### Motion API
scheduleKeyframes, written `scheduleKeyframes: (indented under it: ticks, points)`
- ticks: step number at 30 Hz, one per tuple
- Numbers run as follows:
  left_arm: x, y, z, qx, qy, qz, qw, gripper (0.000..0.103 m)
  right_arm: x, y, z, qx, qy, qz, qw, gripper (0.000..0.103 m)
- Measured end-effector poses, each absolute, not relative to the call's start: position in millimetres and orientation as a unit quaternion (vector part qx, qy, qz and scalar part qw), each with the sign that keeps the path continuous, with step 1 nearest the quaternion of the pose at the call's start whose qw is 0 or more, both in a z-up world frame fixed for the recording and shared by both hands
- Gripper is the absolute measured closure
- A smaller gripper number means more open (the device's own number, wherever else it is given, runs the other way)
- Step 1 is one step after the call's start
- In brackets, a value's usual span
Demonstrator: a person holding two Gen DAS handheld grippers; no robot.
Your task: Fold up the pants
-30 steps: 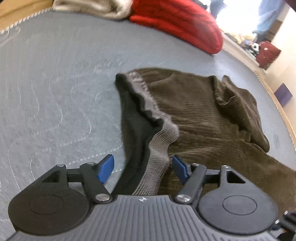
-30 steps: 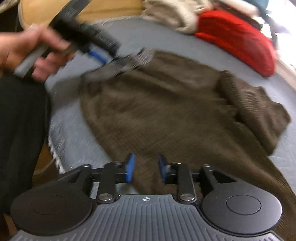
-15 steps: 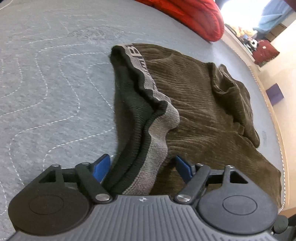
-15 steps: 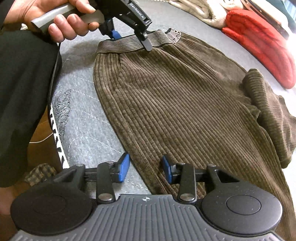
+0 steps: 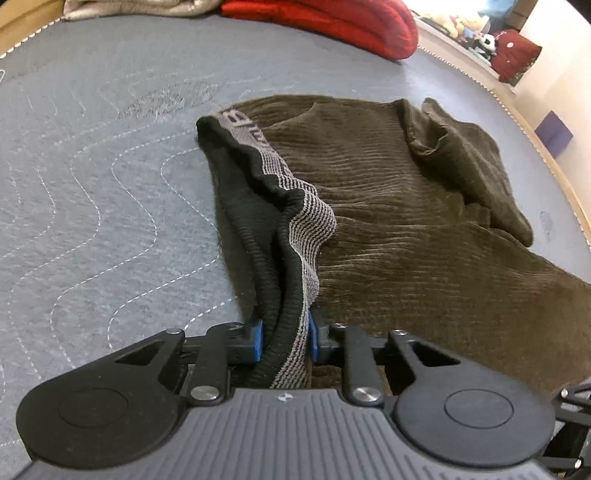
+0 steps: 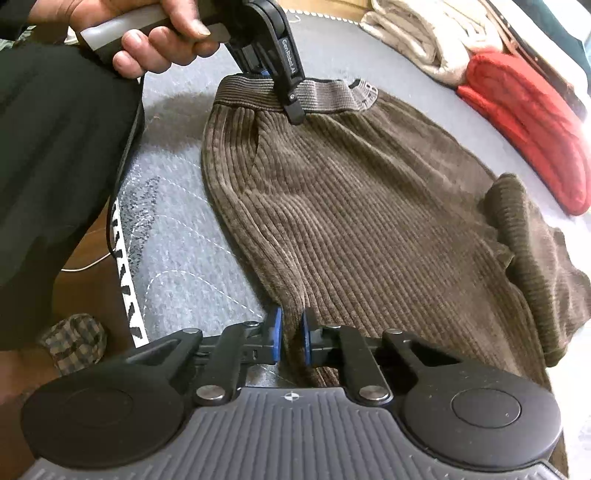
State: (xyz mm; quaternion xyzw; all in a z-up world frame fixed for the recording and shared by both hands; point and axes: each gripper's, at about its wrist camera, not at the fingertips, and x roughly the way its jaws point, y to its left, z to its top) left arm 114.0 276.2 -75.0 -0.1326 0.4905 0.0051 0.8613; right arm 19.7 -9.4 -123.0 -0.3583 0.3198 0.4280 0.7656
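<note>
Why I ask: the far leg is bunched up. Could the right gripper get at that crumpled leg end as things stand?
Probably not right away: the right gripper is shut on the pants' near edge, so it must let go first. Nothing lies on the cloth between it and the crumpled leg end.

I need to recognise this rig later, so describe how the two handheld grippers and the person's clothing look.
Both the left gripper and the right gripper are black, with blue pads on the jaws, silver pivot screws, round side discs and a ribbed grey body. From the right wrist view, the left one shows white lettering and a grey handle. The sleeve is black.
</note>
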Motion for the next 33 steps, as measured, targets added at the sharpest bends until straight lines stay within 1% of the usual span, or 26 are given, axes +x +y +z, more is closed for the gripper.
scheduleKeyframes:
  ticks: [4, 6, 7, 8, 10, 13, 16, 18, 20, 22, 24, 25, 26, 29, 31, 33]
  points:
    - [99.4, 279.5, -67.1, -0.148, 0.488, 0.014, 0.86, 0.08, 14.5, -14.0, -111.9, -0.348, 0.314, 0.452, 0.759, 0.094]
    - [101.5, 276.3, -68.6, -0.142, 0.498, 0.024, 0.855, 0.077, 12.5, -20.0, -110.6, -0.344, 0.312, 0.462, 0.755, 0.093]
    - [104.8, 273.2, -71.0, -0.134, 0.507, 0.035, 0.851, 0.074, 13.4, -21.7, -112.3, -0.343, 0.315, 0.458, 0.757, 0.093]
    - [108.5, 270.1, -72.7, -0.124, 0.514, 0.046, 0.847, 0.068, 14.5, -23.3, -115.2, -0.341, 0.321, 0.451, 0.76, 0.093]
    - [112.2, 263.6, -73.9, -0.101, 0.52, 0.073, 0.845, 0.06, 13.3, -26.2, -119.8, -0.335, 0.327, 0.443, 0.765, 0.089]
    - [106.3, 260.5, -65.3, -0.09, 0.487, 0.077, 0.865, 0.06, 11.9, -31.8, -110.2, -0.311, 0.337, 0.431, 0.777, 0.087]
    - [95.7, 263.7, -54.4, -0.098, 0.446, 0.079, 0.886, 0.06, 19.7, -51.8, -86.3, -0.241, 0.331, 0.42, 0.81, 0.082]
    - [88.1, 264.7, -47.0, -0.108, 0.418, 0.075, 0.899, 0.06, 29.8, -70.0, -77.7, -0.197, 0.338, 0.4, 0.829, 0.081]
    - [83.3, 261.7, -41.8, -0.114, 0.399, 0.059, 0.908, 0.06, 39.0, -87.5, -80.4, -0.174, 0.357, 0.373, 0.838, 0.081]
    - [83.0, 255.8, -38.6, -0.108, 0.39, 0.033, 0.914, 0.061, 43.9, -101.3, -91.5, -0.177, 0.381, 0.348, 0.838, 0.081]
    - [82.4, 245.2, -36.9, -0.098, 0.392, -0.012, 0.915, 0.062, 48.9, -113.7, -115.8, -0.203, 0.443, 0.32, 0.813, 0.08]
    - [84.0, 238.9, -37.7, -0.093, 0.396, -0.041, 0.913, 0.062, 46.3, -119.8, -123.3, -0.205, 0.451, 0.325, 0.806, 0.08]
    - [85.5, 230.9, -38.6, -0.084, 0.402, -0.069, 0.909, 0.062, 40.1, -125.7, -122.5, -0.207, 0.43, 0.337, 0.812, 0.08]
    - [93.7, 202.9, -47.0, -0.033, 0.439, -0.123, 0.89, 0.062, 37.5, -135.5, -114.6, -0.19, 0.424, 0.34, 0.817, 0.08]
    - [98.9, 187.1, -56.4, -0.001, 0.465, -0.132, 0.875, 0.062, 40.7, -146.9, -109.0, -0.154, 0.428, 0.331, 0.827, 0.08]
    - [104.8, 177.3, -67.3, 0.021, 0.495, -0.123, 0.86, 0.062, 42.9, -153.4, -107.5, -0.151, 0.424, 0.309, 0.838, 0.079]
